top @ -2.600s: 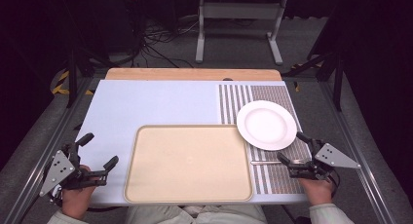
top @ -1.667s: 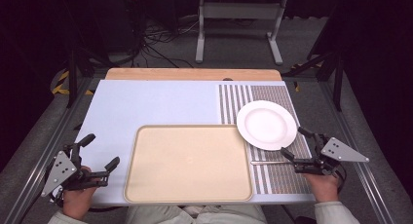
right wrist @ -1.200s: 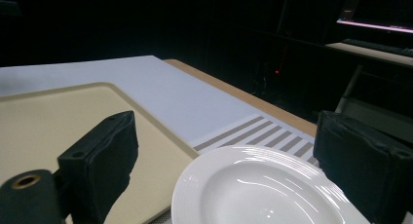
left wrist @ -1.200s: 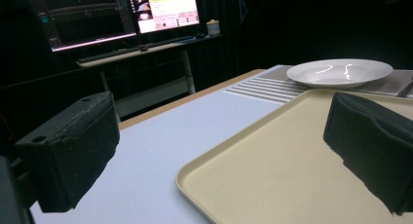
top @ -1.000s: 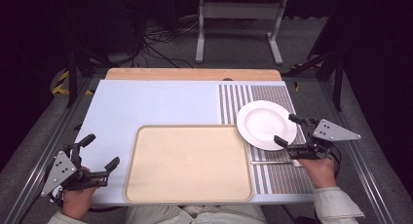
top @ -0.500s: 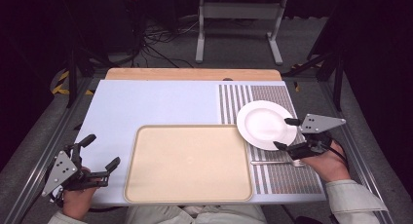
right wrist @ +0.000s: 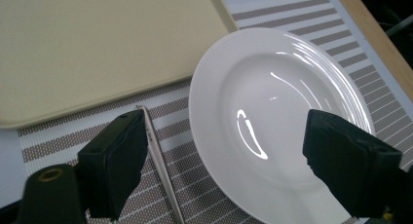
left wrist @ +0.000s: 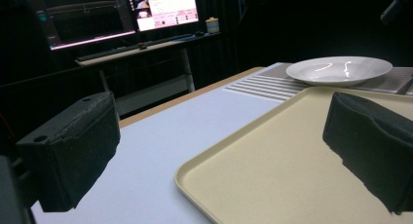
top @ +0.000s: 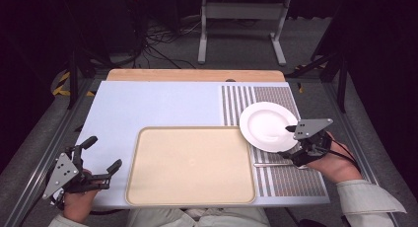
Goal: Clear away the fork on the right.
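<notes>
Seemingly mid-approach: right claw (top: 290, 139) poised with jaws spread wide at the near right edge of the white plate (top: 268, 126), one jaw over the rim, the other over the striped mat (top: 296, 180) beside a thin metal utensil (top: 268, 164). Plate resting on that mat at the right of the table (top: 148, 103), touching or just overlapping the far right corner of the beige tray (top: 190, 165); in the right gripper view, plate rim (right wrist: 204, 117) framed between the two black jaws, nothing pinched yet. Left claw (top: 102, 153) parked low at the table's near left corner, jaws released, gripping nothing. Likely step in hand: lining up on the rim. Next move probably calls for lowering, closing on the rim without nudging the utensil, then lifting the plate level, perhaps toward the tray.
</notes>
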{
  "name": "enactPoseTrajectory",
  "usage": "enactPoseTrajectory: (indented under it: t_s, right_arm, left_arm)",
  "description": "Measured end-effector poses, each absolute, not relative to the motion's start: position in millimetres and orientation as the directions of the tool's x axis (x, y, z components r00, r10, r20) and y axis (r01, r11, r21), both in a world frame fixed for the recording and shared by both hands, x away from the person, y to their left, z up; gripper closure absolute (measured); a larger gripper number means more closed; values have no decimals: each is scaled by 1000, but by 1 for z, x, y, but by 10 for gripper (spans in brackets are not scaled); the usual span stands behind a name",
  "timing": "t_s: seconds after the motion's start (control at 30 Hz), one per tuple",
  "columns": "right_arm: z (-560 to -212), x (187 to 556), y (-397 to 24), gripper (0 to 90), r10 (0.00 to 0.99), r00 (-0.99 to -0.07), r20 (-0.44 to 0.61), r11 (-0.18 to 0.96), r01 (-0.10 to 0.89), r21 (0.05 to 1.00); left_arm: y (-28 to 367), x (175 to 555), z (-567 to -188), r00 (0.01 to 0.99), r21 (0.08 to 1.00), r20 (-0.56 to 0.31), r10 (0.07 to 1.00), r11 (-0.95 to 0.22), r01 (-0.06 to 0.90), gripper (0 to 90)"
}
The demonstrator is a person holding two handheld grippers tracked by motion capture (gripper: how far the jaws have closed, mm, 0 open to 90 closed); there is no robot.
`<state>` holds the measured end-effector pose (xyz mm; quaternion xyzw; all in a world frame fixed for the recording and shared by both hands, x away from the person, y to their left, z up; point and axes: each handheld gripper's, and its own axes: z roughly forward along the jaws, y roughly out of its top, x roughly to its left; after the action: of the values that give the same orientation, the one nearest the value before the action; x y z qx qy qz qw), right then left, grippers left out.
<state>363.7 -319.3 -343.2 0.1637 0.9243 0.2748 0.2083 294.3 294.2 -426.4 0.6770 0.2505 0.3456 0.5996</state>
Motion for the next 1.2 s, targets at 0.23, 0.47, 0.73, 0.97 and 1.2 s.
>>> enactPoseTrajectory:
  t_s: [0.23, 0.47, 0.73, 0.97, 1.2]
  right_arm:
    - [-348, 365, -316, 178, 359, -887, -291, 862, 196, 467]
    - [-350, 367, -314, 178, 335, -904, -265, 891, 213, 401]
    - [-354, 368, -312, 183, 305, -922, -240, 916, 215, 338]
    - [-361, 370, -310, 193, 277, -938, -207, 936, 215, 278]
    - [-367, 371, -310, 198, 269, -948, -169, 946, 228, 230]
  left_arm:
    - [294, 294, -426, 636, 985, 167, 753, -154, -77, 10]
    - [294, 294, -426, 637, 985, 169, 752, -157, -75, 11]
    - [294, 294, -426, 638, 985, 168, 752, -157, -74, 11]
    - [294, 294, -426, 637, 985, 167, 752, -156, -73, 12]
    - [294, 294, -426, 638, 984, 171, 751, -162, -73, 12]
